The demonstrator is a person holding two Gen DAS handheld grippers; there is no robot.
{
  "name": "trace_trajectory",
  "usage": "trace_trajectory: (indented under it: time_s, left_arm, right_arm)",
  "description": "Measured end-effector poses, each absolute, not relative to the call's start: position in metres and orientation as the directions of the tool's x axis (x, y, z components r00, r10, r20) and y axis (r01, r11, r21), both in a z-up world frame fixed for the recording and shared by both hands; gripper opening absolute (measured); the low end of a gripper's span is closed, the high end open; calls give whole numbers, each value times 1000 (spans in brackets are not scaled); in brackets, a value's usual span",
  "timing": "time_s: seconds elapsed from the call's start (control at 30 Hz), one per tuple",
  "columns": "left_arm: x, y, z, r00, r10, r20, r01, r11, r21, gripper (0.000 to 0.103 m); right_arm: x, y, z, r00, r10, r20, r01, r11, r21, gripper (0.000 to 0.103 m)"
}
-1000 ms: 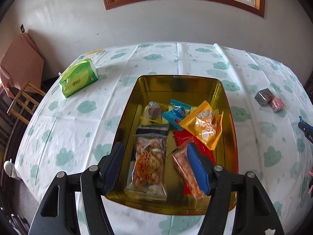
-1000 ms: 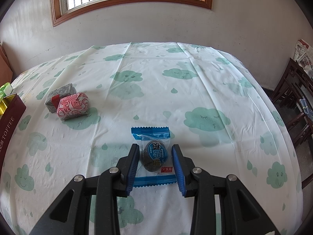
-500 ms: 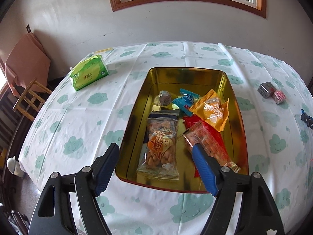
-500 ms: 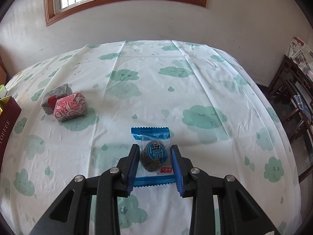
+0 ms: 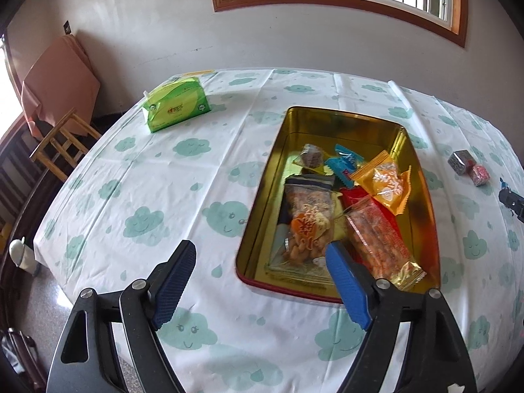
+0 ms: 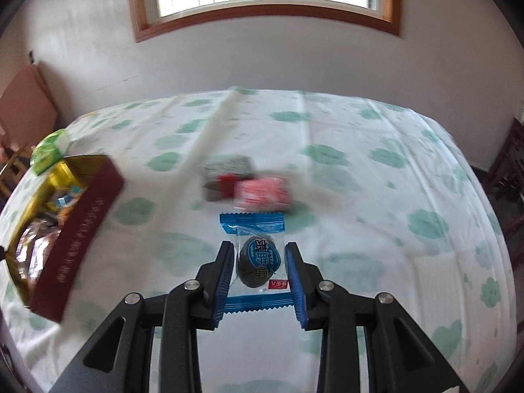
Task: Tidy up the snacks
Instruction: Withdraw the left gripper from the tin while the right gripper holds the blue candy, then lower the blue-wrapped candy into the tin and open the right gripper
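Table (image 5: 157, 177), cloud-print cloth. Tin (image 5: 422, 177) sits toward its right half, already holding several snack packs: a clear peanut bag (image 5: 308, 219), an orange pack (image 5: 383, 183) and others. Tissue pack (image 5: 177, 104) near the far left corner. Two small wrapped cubes (image 6: 245, 186) lie right of the tin, blurred.

Left gripper (image 5: 258, 281) hangs over the tin's near edge, jaws wide, nothing between them. Right gripper (image 6: 260, 276) jaws narrow, pinching the blue candy (image 6: 258, 258) across its lump, apparently lifted off the cloth.

Candy likely very light; film wrapper slick and crinkly, core firm. Grip on the lump, not the crimped ends, should hold best.
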State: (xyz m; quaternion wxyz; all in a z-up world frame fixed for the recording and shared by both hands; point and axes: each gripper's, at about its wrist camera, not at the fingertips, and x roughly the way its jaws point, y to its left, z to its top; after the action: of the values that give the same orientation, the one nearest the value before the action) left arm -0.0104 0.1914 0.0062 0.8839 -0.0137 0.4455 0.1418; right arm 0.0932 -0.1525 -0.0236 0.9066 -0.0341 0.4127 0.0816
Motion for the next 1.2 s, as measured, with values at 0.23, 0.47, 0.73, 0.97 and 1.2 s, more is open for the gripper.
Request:
trace_trajectory:
  time_s: [0.23,0.47,0.73,0.97,1.2]
  left_arm:
    - [-16,211,3,543,261,-798,-306,947,101,80]
    - [-19,229,-3,517,272,-812,-343,934,95,80]
    - [-21,242,-7,502,282,-817,-369,925,92,80]
    - [-25,253,-9,487,290,-824,-395,914,89,80]
    - [-28,260,-7,484,296,-823,-410,908,85,80]
  right_arm:
    - [81,-61,-6,619,275,-736,-361,932,44,33]
    - [73,1,4,588,358,-725,-473,880,52,33]
    - [71,44,1,554,382,-739,-537,843,33,33]
    - [75,67,-7,533,377,-757,-564,826,15,33]
    - [77,75,-19,519,358,-776,-567,824,1,33]
